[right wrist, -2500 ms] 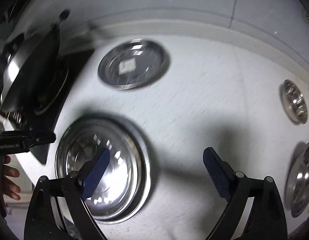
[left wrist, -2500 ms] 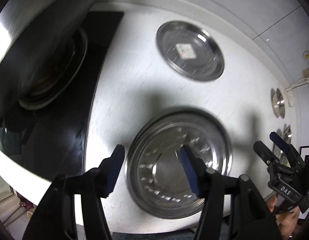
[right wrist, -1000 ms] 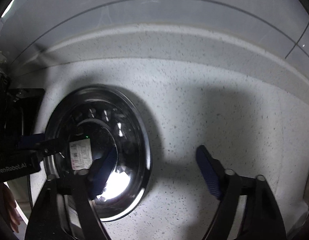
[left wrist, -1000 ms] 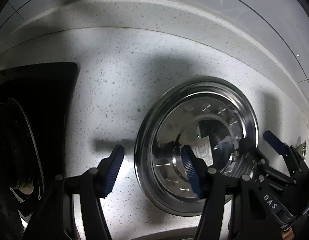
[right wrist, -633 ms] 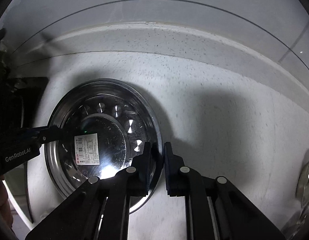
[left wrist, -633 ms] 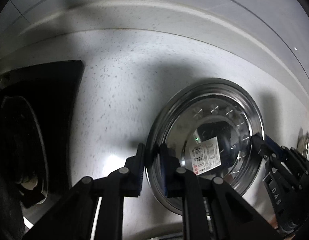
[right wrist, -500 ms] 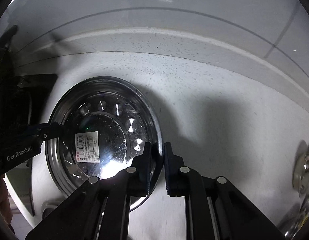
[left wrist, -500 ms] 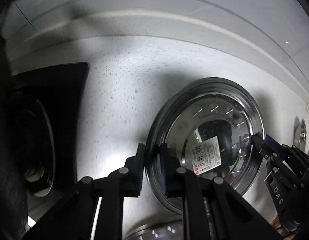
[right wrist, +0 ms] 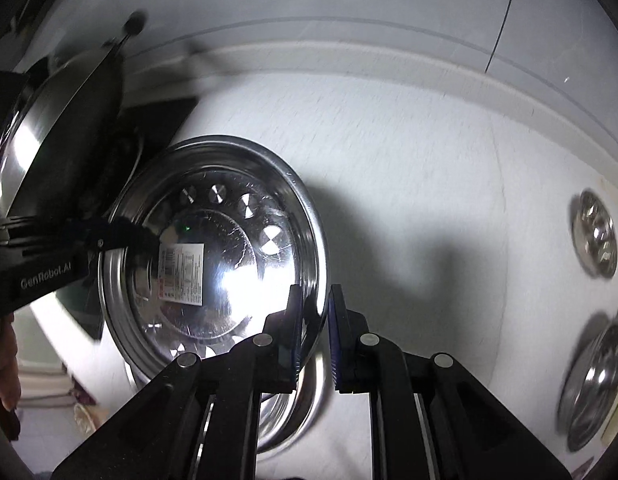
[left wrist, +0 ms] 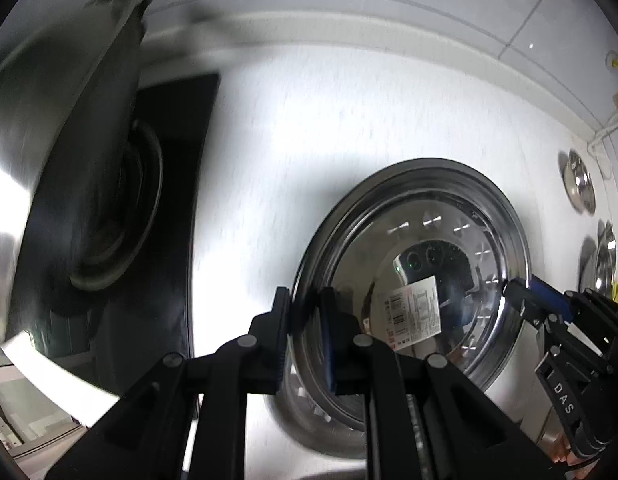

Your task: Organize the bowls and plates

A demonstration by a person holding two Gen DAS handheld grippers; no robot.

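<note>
Steel plate (left wrist: 449, 216), shiny, dimpled rim, barcode sticker (left wrist: 415, 312) at centre, both grippers' fingers clamped on opposite edges.

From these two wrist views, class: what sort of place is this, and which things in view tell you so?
Most likely a home kitchen. A pale speckled countertop meets a tiled wall, a black cooktop with a large metal pan sits at one side, and steel bowls lie further along.

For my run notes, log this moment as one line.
left gripper: shut on labelled plate rim | right gripper: shut on opposite rim | plate: above second plate | next, likely: stack
</note>
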